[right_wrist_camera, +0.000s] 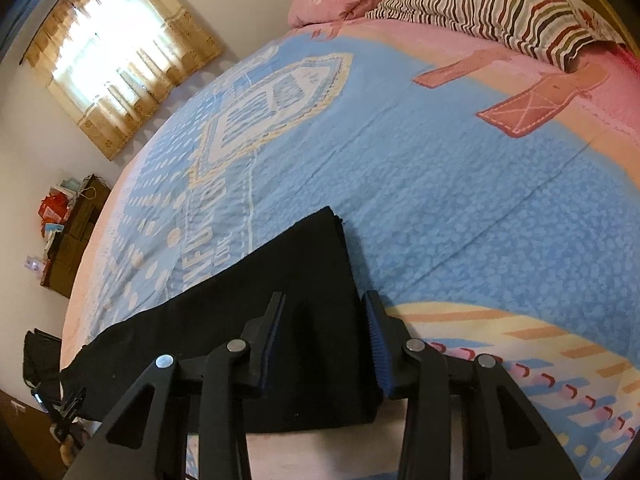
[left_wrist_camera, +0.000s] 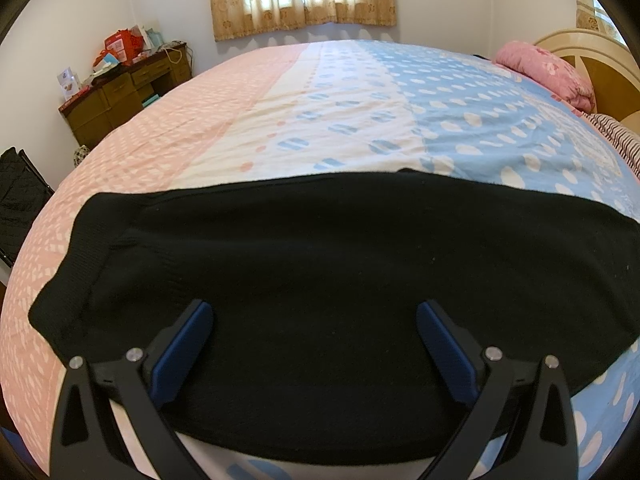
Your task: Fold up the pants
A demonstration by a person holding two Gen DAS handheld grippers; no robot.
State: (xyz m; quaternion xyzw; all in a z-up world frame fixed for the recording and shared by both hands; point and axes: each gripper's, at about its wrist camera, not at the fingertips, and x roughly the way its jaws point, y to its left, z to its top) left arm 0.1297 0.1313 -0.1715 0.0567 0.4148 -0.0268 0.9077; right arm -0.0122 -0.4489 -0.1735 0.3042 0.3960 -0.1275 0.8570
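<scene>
Left wrist view shows the black knit pants [left_wrist_camera: 328, 264] lying flat across the near edge of the pink, white and blue patterned bedspread [left_wrist_camera: 320, 120]. The left gripper [left_wrist_camera: 314, 316] hovers over them with fingers spread wide, holding nothing. The right gripper [right_wrist_camera: 324, 312] straddles the pants' end, fingers partly closed — whether the pads press the cloth I cannot tell. Beyond lie a pink floral quilt [left_wrist_camera: 548, 70], a striped pillow [right_wrist_camera: 500, 8] and — against the far wall — a cluttered brown wooden desk [left_wrist_camera: 124, 92].

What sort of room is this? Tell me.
Most likely a bedroom: a wide bed with a pink-and-blue patterned sheet, a striped pillow by the headboard, and a cluttered brown wooden desk.
</scene>
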